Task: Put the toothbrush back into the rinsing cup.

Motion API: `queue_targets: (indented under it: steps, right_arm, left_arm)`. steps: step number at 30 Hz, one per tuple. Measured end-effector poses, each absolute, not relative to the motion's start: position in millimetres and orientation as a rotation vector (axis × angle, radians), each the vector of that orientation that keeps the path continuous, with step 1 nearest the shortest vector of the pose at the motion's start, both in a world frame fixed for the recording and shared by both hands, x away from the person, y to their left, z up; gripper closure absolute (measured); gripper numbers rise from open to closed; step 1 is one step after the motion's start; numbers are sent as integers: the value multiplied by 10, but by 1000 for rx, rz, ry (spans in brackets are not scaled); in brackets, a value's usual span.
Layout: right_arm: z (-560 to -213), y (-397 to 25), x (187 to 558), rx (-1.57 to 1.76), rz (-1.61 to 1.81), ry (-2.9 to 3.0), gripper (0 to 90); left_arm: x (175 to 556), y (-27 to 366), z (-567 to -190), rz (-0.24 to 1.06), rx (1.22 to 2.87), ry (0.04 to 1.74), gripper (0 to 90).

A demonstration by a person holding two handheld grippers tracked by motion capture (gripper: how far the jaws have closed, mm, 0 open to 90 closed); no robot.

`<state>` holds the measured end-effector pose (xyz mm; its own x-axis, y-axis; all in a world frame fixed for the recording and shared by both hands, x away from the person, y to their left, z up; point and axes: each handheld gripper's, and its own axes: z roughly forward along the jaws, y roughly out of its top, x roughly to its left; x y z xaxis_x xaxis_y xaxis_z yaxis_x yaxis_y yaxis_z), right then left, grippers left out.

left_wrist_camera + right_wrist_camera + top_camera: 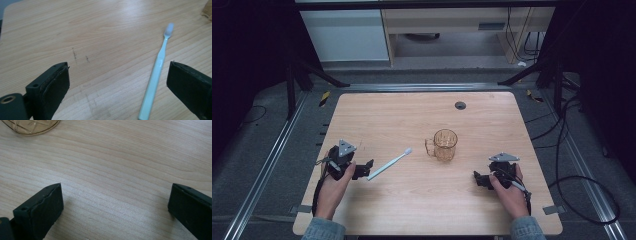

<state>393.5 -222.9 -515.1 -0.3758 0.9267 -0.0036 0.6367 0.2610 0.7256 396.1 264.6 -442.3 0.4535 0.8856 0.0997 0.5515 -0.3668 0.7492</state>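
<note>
Lying flat on the wooden counter [422,200], a pale blue-white toothbrush [389,164], slanting with its bristle head pointing toward the amber cup [445,145] and its handle end nearest the left gripper [364,169]; lying inside that gripper's wide gap, closer to one side, touching neither.

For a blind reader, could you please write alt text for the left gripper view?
A pale blue toothbrush lies flat on a wooden table, between the open black jaws of the left gripper, nearer one jaw, untouched.
</note>
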Motion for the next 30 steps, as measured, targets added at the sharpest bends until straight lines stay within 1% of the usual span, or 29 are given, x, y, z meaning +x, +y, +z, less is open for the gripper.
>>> queue_targets:
  steps: [4, 5, 7, 8, 10, 14, 16, 17, 18, 19, 20, 21, 22, 24, 25, 26, 29, 30]
  right_arm:
    - [-5153, -2227, 3942, 1417, 896, 2103, 3]
    - [-5153, -2227, 3944, 1415, 896, 2103, 4]
    - [-5153, -2227, 3943, 1415, 896, 2103, 4]
    - [-5153, -2227, 3943, 1415, 896, 2103, 4]
    - [-5153, -2227, 3943, 1415, 896, 2103, 4]
    - [-5152, -2228, 3938, 1420, 901, 2100, 4]
    - [-5152, -2227, 3939, 1420, 900, 2100, 4]
    - [-5152, -2228, 3939, 1418, 900, 2102, 4]
    - [-5152, -2229, 3939, 1418, 898, 2101, 4]
    - [-5152, -2229, 3939, 1418, 898, 2101, 4]
    - [-5152, -2228, 3939, 1419, 900, 2100, 4]
    - [-5152, -2228, 3939, 1419, 900, 2100, 4]
    - [-5152, -2228, 3939, 1419, 900, 2101, 4]
    - [-5152, -2228, 3939, 1420, 900, 2100, 4]
    - [-5152, -2228, 3939, 1420, 900, 2100, 4]
    - [-5151, -2228, 3937, 1420, 901, 2101, 5]
    - [-5150, -2229, 3935, 1422, 903, 2101, 5]
    - [-5151, -2229, 3935, 1422, 903, 2102, 5]
  left_arm:
    - [4029, 2603, -4367, 618, 2102, 1174, 50]
    - [4046, 2552, -4317, 581, 2128, 1141, 55]
    - [4052, 2518, -4296, 576, 2148, 1131, 54]
    - [4069, 2436, -4273, 565, 2203, 1117, 54]
    - [4077, 2389, -4261, 561, 2227, 1109, 57]
    - [4154, 2243, -4234, 497, 2306, 1096, 68]
    - [4208, 2162, -4207, 486, 2364, 1080, 74]
    - [4208, 2162, -4207, 486, 2364, 1080, 78]
    - [4263, 2082, -4176, 471, 2415, 1067, 88]
    - [4263, 2082, -4176, 471, 2415, 1067, 89]
    - [4299, 2007, -4142, 467, 2468, 1045, 104]
    - [4299, 2007, -4142, 467, 2468, 1045, 115]
    - [4324, 1974, -4129, 467, 2501, 1038, 115]
    - [4398, 1929, -4166, 416, 2550, 1049, 134]
    - [4398, 1929, -4166, 416, 2550, 1049, 140]
    - [4431, 1888, -4178, 393, 2587, 1042, 152]
    - [4462, 1810, -4131, 397, 2625, 1021, 199]
    - [4462, 1810, -4131, 397, 2625, 1021, 202]
